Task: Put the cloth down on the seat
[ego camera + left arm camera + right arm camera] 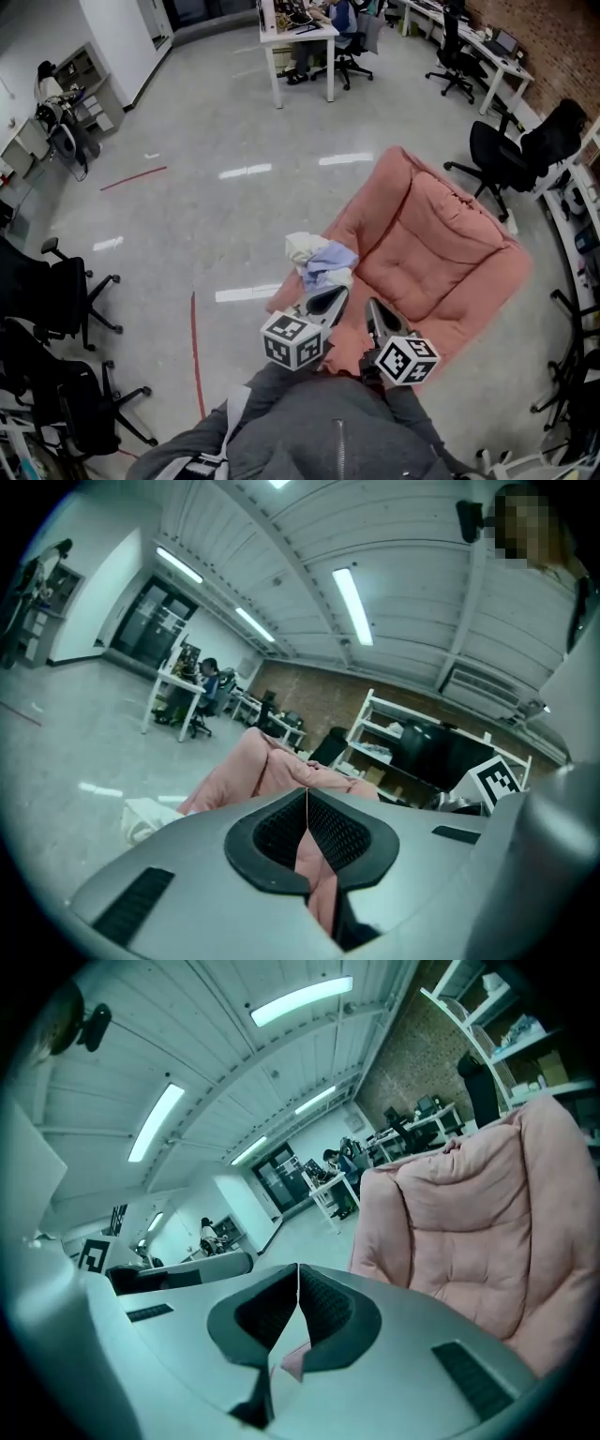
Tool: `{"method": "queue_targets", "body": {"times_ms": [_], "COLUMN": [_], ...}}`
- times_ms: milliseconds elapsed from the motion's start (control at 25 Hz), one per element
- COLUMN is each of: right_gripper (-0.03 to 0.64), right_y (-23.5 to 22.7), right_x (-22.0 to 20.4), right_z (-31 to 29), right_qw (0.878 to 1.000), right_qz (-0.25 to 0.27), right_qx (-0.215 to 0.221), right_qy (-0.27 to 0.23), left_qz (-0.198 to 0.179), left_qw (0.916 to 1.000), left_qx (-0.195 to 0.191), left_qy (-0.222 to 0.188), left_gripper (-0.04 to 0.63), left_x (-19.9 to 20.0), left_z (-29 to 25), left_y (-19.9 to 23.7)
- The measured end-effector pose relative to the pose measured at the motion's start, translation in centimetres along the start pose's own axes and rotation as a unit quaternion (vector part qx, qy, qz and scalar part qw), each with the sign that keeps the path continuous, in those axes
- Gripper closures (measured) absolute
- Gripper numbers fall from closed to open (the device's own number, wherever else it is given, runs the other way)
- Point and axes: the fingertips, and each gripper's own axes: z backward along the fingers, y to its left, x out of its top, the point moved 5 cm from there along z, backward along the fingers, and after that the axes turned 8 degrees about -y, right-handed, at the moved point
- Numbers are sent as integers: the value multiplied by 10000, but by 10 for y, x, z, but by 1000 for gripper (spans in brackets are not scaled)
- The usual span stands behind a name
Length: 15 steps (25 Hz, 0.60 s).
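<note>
Cloth [319, 262]: a crumpled bundle of white and pale blue, lying at the front-left corner of the pink armchair [441, 253]. It sits on the edge there, not on the middle of the seat cushion, and we cannot tell whether part of it hangs over the side. In the left gripper view it shows as a pale heap low at the left, beside the chair's pink flank. Left gripper [307, 794]: jaws together, tips meeting in a thin line, with nothing caught between the pads; only pink upholstery shows through the notch below them. Right gripper [298, 1267]: jaws likewise together at the tips, holding nothing, with the padded back of the armchair filling the right of its view. In the head view both grippers are near the front edge of the seat, the left one just below the cloth and clear of it, the right one over the front of the cushion. Their marker cubes [292, 339] sit close in front of the person's grey jacket [328, 431]. The armchair rests on a glossy grey floor [216, 216] with a red tape line [195, 356] to its left. Black office chairs [497, 155] stand around it.
</note>
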Motion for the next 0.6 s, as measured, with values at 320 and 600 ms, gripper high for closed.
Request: {"method": "queue_targets", "body": {"times_ms": [320, 600], "right_gripper": [606, 606], "right_y": [3, 5], "right_x": [8, -4], "right_z": [22, 36], "right_qw": [9993, 9995], "right_qz": [270, 273], "right_qx": [-103, -124], "right_qy": [-250, -100], "left_qz": [-794, -774], "left_qw": [9943, 9923], "left_qx": [-681, -738], "left_qy": [228, 628], "left_gripper": [588, 588], "left_x": [-3, -25], "left_z": [4, 7], "left_y": [-40, -48]}}
